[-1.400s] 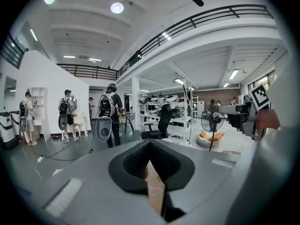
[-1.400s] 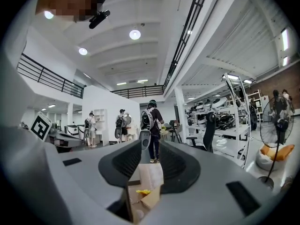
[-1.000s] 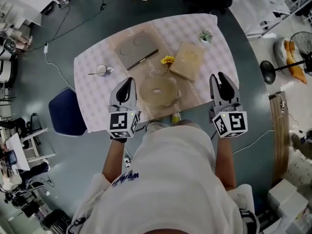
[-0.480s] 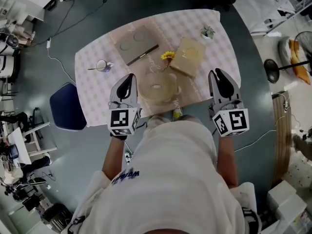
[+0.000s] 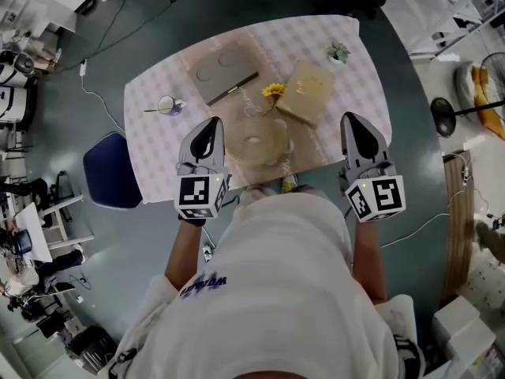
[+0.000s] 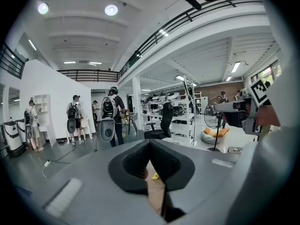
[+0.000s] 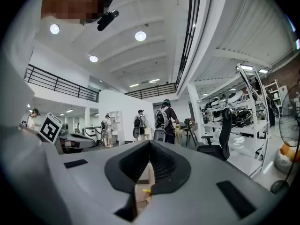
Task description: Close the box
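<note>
Both of my grippers are hovering at the near edge of the table, well apart from the box, which is lying on the table's far right part. I judge that nothing of the task is done yet: reaching the box and pressing it shut are both left.

The left gripper is holding its fingers together on nothing. The right gripper has just been closing, and its fingers are now meeting, also empty.

The head view is showing table and box from above, but not whether the box is shut. The gripper views are looking level into the hall, showing the joined jaws and only a sliver of table.
</note>
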Motion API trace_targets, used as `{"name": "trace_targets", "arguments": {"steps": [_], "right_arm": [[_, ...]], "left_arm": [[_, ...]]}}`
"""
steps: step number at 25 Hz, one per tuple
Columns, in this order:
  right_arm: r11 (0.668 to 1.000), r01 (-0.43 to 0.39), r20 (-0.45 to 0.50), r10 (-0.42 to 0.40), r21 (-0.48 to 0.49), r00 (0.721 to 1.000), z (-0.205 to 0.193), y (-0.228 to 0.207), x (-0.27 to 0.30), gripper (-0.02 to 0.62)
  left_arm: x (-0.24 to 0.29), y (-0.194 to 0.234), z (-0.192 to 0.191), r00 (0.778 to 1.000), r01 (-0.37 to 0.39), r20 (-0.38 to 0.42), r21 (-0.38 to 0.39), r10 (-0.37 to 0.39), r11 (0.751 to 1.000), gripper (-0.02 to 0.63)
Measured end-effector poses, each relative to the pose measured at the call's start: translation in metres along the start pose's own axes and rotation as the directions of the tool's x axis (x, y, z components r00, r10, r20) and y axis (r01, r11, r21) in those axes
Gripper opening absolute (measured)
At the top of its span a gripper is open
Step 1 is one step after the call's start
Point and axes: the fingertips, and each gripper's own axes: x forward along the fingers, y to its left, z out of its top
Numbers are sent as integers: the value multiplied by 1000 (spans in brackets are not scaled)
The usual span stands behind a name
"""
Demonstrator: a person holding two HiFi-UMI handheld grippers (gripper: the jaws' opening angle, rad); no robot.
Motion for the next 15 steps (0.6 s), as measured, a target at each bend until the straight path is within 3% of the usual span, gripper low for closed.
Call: {"name": "trace_targets", "arguments": {"steps": [15], "right_arm": [[1000, -25, -35, 26, 14, 999, 6, 2, 2, 3]], "left_arm": [[4, -17, 19, 997, 65, 38, 38, -66, 997, 2]]}}
